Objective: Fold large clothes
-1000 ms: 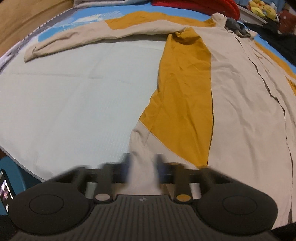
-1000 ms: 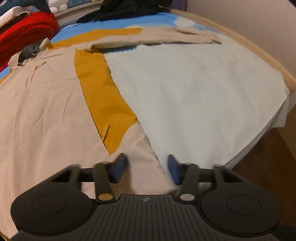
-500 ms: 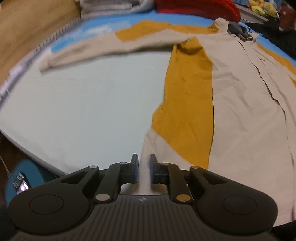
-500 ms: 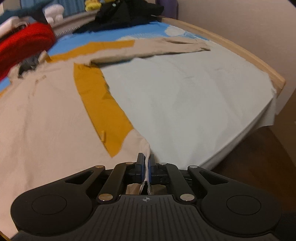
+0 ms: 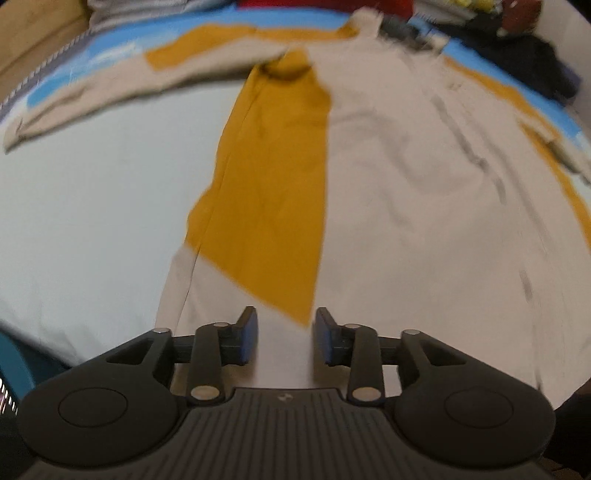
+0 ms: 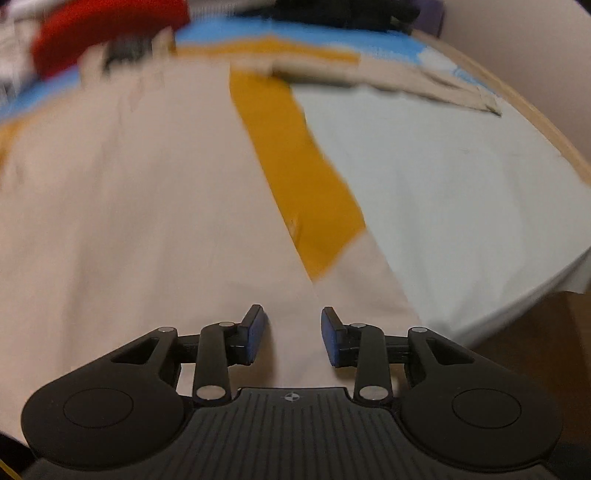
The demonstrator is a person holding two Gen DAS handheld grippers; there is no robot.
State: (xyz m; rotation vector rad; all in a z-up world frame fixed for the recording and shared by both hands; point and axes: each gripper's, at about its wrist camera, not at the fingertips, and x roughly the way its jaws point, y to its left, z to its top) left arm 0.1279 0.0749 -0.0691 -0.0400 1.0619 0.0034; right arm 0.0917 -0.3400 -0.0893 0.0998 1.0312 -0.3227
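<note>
Pale sheet (image 5: pixel 92 206) bears a beige-and-mustard shirt (image 5: pixel 406 184) spread flat; both hand-held grippers opening, gripping nothing.

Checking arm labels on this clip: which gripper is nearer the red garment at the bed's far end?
Cannot tell. Both the left gripper and the right gripper hover over the shirt's hem, opposite the red garment.

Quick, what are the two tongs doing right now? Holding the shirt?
Left tongs: opening, pads apart, holding nothing; shirt lies below.
Right tongs: opening too, holding nothing.
</note>
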